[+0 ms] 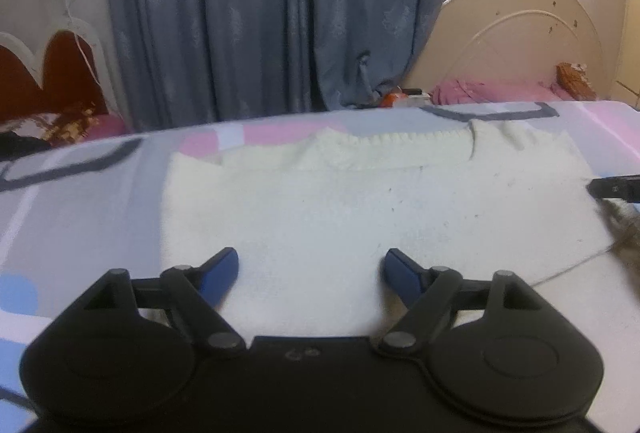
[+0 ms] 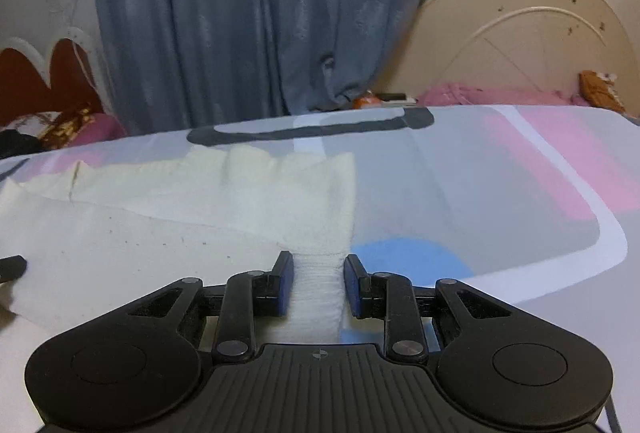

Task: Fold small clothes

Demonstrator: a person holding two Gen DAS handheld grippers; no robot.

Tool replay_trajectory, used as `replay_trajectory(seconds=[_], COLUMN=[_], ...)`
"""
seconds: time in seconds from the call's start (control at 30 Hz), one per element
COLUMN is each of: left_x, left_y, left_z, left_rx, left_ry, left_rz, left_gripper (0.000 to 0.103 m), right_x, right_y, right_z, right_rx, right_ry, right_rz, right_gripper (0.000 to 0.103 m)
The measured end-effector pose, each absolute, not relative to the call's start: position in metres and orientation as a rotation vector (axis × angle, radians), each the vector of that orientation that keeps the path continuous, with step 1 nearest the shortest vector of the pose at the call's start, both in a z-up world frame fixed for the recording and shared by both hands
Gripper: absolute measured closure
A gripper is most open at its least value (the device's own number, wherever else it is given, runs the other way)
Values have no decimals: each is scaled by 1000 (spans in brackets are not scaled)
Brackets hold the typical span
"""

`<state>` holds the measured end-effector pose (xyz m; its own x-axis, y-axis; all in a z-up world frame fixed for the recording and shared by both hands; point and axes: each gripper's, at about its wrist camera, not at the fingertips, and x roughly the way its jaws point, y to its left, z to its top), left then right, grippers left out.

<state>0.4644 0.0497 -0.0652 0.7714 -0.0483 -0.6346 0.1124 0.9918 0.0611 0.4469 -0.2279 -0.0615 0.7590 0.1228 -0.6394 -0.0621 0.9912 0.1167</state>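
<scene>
Blue-grey curtains hang behind a bed whose sheet is printed with pink, grey and blue shapes, and a cream headboard stands at the far right. On the sheet lies the task's garment, a small cream knitted sweater, spread mostly flat with its ribbed edge along the far side. A band across that far part lies as a second layer over the body, so one fold appears to be in already, though the soft focus makes it hard to be sure what part of the garment it is. The left gripper hovers low over the near edge of the sweater with its blue fingers spread wide and nothing between them. The right gripper is at the sweater's right-hand side, where a narrow strip of cream knit runs between its fingers; the jaws stand fairly close together at either side of that strip, but whether they are actually pinching it cannot be told. Judging from this, the folding is at an early-to-middle stage: the piece is laid out and partly doubled, while the side folds and the final halving into a compact bundle remain to be done.
</scene>
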Motion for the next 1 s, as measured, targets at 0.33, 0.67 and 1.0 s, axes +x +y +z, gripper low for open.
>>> replay_trajectory(seconds=[0.33, 0.67, 1.0], left_x=[439, 434, 430], left_y=[21, 19, 29], left_z=[-71, -67, -74], left_rx=[137, 156, 148], left_ry=[677, 698, 724], left_rz=[-80, -73, -58], left_gripper=[26, 27, 23], right_x=[399, 391, 393], right_y=[-196, -203, -214], right_z=[-64, -55, -66], right_rx=[45, 71, 74], right_ry=[645, 615, 665], right_rz=[181, 184, 165], right_gripper=[77, 77, 77])
